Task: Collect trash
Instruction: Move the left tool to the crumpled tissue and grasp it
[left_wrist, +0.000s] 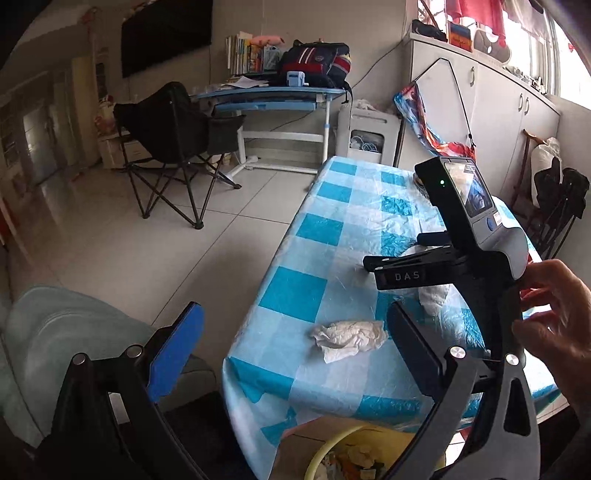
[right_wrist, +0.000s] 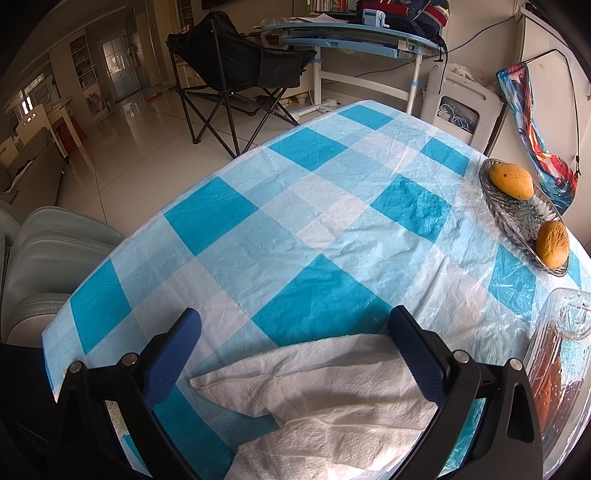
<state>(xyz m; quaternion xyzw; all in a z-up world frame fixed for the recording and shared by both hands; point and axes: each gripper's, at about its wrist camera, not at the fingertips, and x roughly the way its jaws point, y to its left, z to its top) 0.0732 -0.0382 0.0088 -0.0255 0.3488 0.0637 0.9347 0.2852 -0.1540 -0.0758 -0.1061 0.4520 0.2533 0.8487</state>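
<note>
A crumpled white tissue (left_wrist: 349, 338) lies near the front edge of the blue-and-white checked table (left_wrist: 332, 229). My left gripper (left_wrist: 295, 343) is open above the table's corner, with the tissue between its fingers, closer to the right one. A yellow bin (left_wrist: 340, 458) with scraps sits on the floor below. My right gripper (right_wrist: 295, 350) is open low over a large white paper towel (right_wrist: 317, 402) that lies flat between its fingers. The right gripper also shows in the left wrist view (left_wrist: 406, 266), held by a hand (left_wrist: 554, 314) over that towel (left_wrist: 436, 295).
A glass dish (right_wrist: 517, 218) with two mangoes stands at the table's right edge, another glass dish (right_wrist: 557, 347) nearer. A grey sofa arm (left_wrist: 66, 332) is at the left. A black folding chair (left_wrist: 173, 122), a blue desk (left_wrist: 266, 96) and white cabinets (left_wrist: 498, 103) stand beyond.
</note>
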